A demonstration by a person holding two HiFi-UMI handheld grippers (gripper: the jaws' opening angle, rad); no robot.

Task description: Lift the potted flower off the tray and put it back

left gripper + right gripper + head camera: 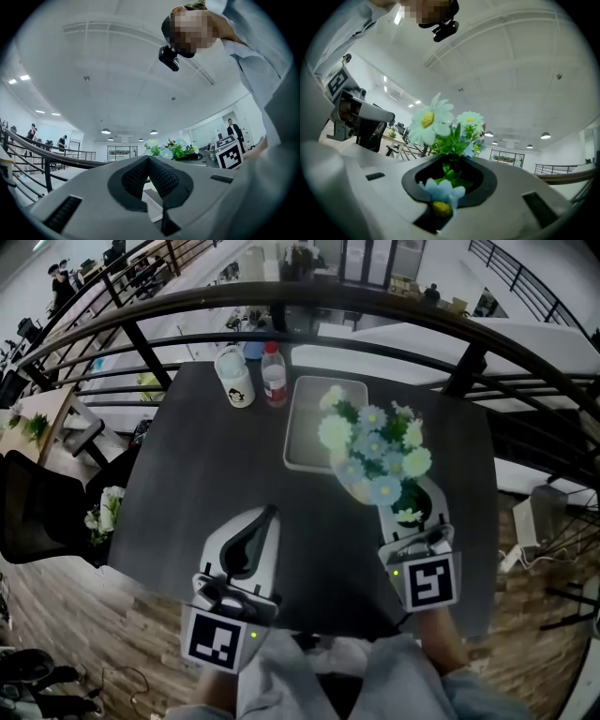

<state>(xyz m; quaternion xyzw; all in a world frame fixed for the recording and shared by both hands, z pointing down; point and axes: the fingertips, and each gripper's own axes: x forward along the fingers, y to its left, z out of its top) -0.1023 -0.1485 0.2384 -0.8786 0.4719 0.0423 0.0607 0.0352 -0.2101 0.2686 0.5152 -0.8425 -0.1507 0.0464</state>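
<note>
The dark bench (187,502) is sitting by a railing (281,294). The right claw (410,498) is pinching the potted flower (375,451), holding it by the near corner of the tray (305,427). The left claw (265,517) is pressed together, holding nothing. Keeping it standing straight is what matters now. The tray is lying bare.

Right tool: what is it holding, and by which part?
The right tool holds the potted flower by its leafy stems, among the blooms. The left tool holds nothing.
</note>
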